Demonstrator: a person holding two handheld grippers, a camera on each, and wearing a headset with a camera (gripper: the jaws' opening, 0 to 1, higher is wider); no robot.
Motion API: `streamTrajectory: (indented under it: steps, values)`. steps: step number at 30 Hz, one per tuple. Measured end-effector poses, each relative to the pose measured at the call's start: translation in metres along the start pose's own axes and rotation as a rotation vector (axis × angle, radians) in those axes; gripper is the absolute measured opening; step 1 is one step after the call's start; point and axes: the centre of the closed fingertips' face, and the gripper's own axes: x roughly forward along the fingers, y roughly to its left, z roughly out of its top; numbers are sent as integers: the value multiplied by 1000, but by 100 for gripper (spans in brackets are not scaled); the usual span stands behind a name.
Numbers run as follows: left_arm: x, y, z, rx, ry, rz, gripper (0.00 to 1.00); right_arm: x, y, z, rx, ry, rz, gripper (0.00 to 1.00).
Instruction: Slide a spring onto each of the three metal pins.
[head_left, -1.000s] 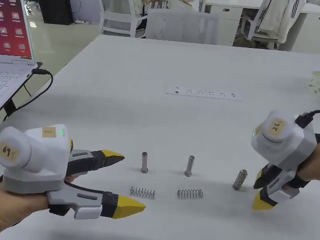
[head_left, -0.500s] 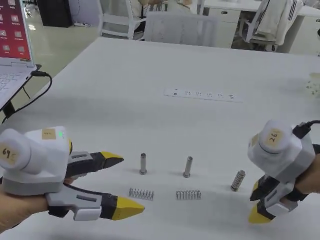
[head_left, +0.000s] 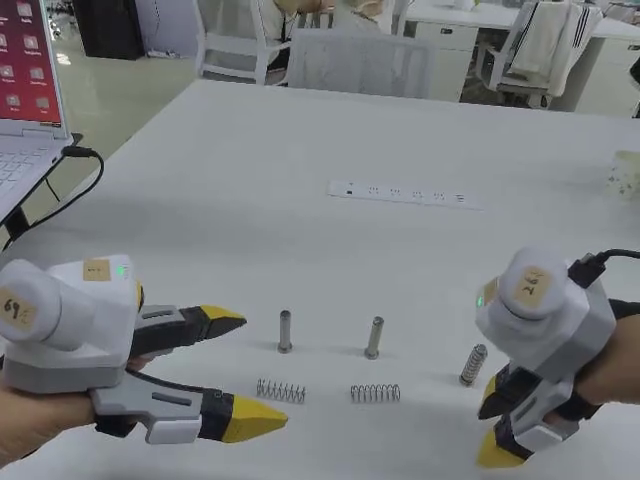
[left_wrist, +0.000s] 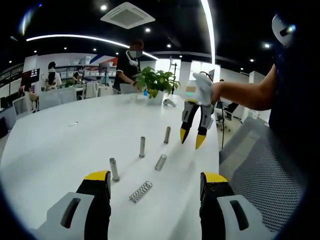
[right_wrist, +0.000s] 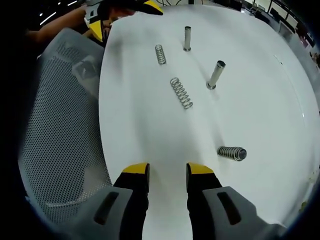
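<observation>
Workbench with three pins near the front edge of the white table (head_left: 300, 150). The left pin (head_left: 285, 331) and middle pin (head_left: 374, 337) stand upright and bare; the fitted spring (head_left: 473, 364) sheathes the right pin (right_wrist: 242, 155), whose shaft is hidden by the coils in the head view and which shows just an end face at the coil's top in the right gripper view. The first loose spring (head_left: 280, 390) lies flat just in front of the left pin; the second loose spring (head_left: 375, 393) lies likewise before the middle pin; neither touches a pin. The left gripper (head_left: 262, 370), to the left of the row and apart from it, has its jaws spread wide with nothing between them. The right gripper (head_left: 492, 425), just right of the fitted spring, has its jaws parted by a narrow gap and empty; in the head view its body hides part of one jaw, and whether the tips touch the table cannot be told. A power strip (head_left: 405, 193) lies farther back; a laptop (head_left: 25, 90) is cut off by the left edge.
</observation>
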Motion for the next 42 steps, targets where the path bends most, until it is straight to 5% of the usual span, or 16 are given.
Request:
streamTrajectory:
  steps: [20,42]
  values:
    - [-2,-1,0,3,1,0,68,-8,11,33,-64,-43,20,28]
    - [-2,0,-2,-5,2,1,68,-3,-8,70,-130,-71,-13,26]
